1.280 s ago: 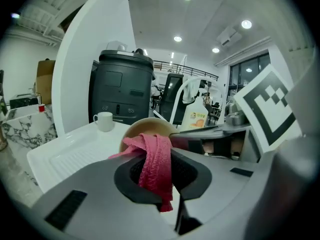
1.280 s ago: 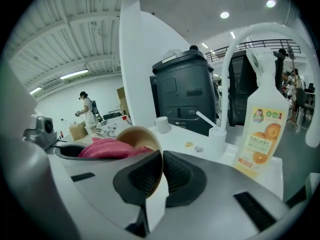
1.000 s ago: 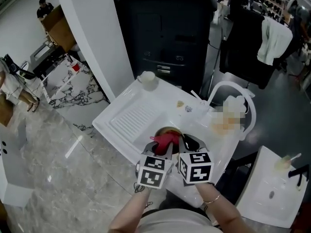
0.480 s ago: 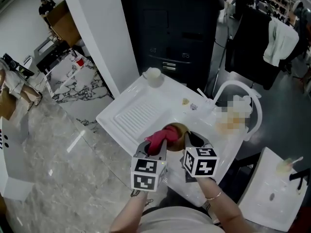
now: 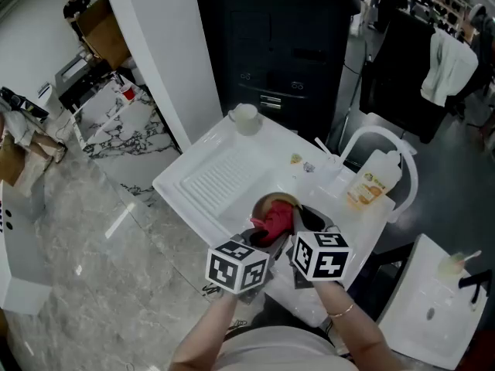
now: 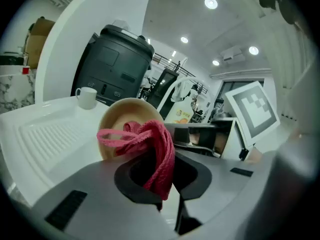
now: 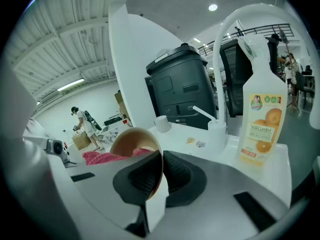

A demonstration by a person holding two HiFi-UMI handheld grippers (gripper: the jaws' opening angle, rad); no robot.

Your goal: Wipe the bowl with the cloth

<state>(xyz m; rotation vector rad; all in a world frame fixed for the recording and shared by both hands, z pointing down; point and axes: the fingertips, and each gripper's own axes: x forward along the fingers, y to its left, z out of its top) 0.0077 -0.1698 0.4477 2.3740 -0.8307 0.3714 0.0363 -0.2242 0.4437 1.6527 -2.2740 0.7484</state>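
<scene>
Red cloth [image 6: 159,149], bunched and clamped tight in the left tongs [image 6: 161,178], now lies across the mouth of the tan bowl [image 5: 271,204]. Half a second ago we had it drawn off to the bowl's left. The marker cube [image 5: 237,267] on those tongs has also rolled since then. We read this as one wiping stroke coming back into the bowl, so the task looks under way rather than done. How much of the inside has been covered we cannot tell.

Our right tongs [image 7: 161,176] have just been closing. The bowl's near rim stands between their narrow jaws, with a pad pressed on each side of the wall.

We hold the bowl over the white desk [image 5: 203,154], near its front edge and just beside the ribbed draining board [image 5: 216,182]. Whether the bowl rests on the surface we cannot see.

It is tipped on edge, with its mouth towards the left tongs and somewhat upward. Being round, it has no long axis. The cloth's length runs from the left jaws forward into the bowl.
</scene>
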